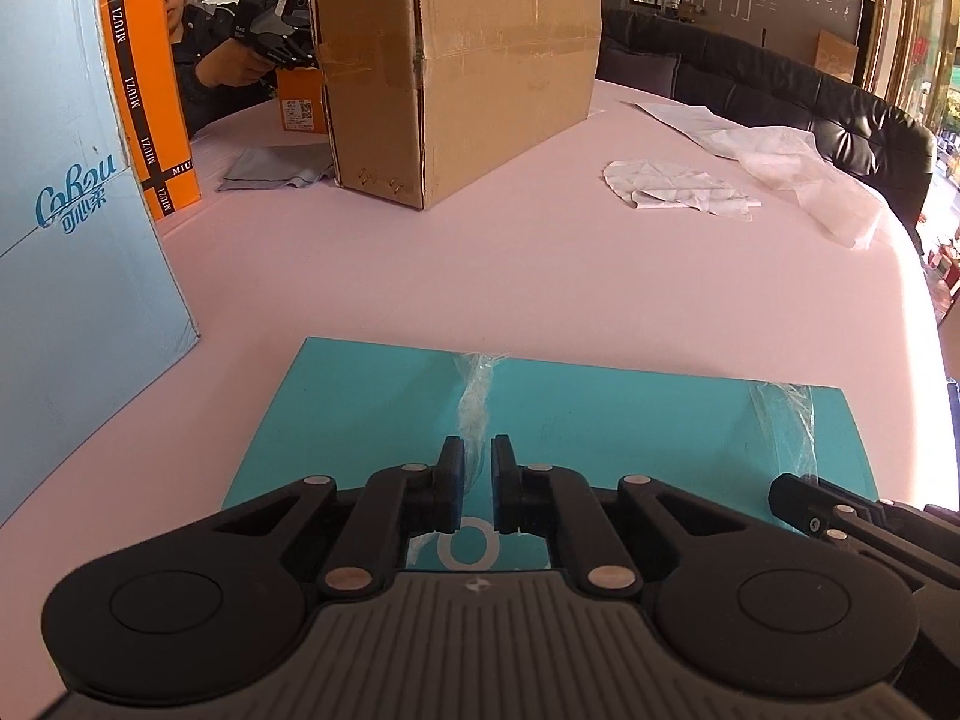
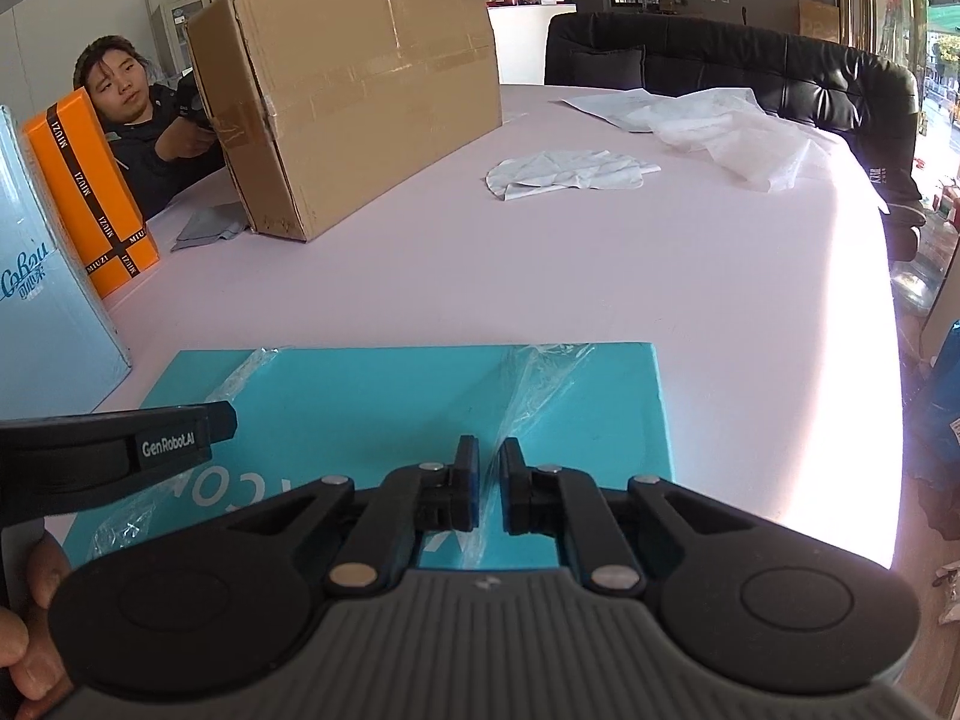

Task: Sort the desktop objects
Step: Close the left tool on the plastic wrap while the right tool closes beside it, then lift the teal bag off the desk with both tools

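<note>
Left gripper (image 1: 478, 483): fingers nearly together, narrow gap, a twisted strip of clear plastic wrap (image 1: 474, 408) running between the pads. Whether they pinch it or merely flank it, cannot tell.

Right gripper (image 2: 489, 489): same posture, slim gap, a second strip of wrap (image 2: 528, 384) passing between the tips; grip uncertain.

Both hover low over a flat teal box (image 2: 420, 396) lying at the near edge of the table (image 1: 540, 264). White lettering on the lid mostly hidden under the grippers.

Left edge: tall pale blue carton (image 1: 72, 180), cut off by the frame; orange MIUZI box (image 1: 150, 96) upright behind it. Large cardboard box (image 1: 450, 60) toward the far side, grey cloth (image 1: 270, 168) beside its base. Crumpled white paper (image 1: 678, 189) toward the right edge.

Table pale pink. Black sofa (image 2: 750, 72) behind; a person (image 2: 144, 120) sits at the far left corner.
</note>
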`<control>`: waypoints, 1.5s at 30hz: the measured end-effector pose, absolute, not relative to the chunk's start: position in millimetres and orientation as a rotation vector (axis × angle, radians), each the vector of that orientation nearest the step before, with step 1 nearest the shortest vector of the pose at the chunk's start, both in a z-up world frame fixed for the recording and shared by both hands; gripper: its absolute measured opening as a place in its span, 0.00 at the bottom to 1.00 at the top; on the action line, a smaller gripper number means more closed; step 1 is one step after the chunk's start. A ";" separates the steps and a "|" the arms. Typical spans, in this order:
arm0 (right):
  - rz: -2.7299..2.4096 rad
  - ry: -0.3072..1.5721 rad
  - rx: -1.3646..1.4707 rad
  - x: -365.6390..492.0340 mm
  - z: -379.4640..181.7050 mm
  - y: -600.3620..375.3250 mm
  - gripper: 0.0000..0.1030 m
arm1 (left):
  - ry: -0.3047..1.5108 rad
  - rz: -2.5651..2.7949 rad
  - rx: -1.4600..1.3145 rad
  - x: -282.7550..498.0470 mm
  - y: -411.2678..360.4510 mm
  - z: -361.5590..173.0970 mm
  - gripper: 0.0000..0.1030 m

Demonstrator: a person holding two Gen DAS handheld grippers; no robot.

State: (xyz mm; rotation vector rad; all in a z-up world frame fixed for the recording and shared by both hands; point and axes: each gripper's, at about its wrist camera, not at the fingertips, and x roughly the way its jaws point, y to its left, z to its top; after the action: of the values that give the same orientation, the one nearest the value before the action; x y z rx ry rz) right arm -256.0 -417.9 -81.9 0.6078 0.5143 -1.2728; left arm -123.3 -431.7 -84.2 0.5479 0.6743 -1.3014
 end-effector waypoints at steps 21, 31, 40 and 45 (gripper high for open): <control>-1.120 0.453 0.561 -247.7 -52.6 -400.5 0.11 | 0.694 -1.106 0.444 -120.8 -375.7 -52.1 0.07; -1.054 0.438 0.528 -246.6 -42.4 -384.2 0.11 | 0.717 -1.040 0.384 -121.4 -347.4 -43.7 0.11; -1.044 0.446 0.557 -253.3 -47.2 -372.1 0.11 | 0.724 -1.017 0.404 -132.3 -332.9 -45.7 0.11; -1.035 0.440 0.557 -253.2 -44.8 -366.0 0.12 | 0.724 -1.003 0.405 -134.2 -327.4 -43.6 0.11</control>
State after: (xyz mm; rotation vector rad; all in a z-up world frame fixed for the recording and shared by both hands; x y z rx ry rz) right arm -253.2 -366.0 -44.8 0.5574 0.4404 -1.0352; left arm -134.2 -327.4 -43.6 0.4053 0.7238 -1.0034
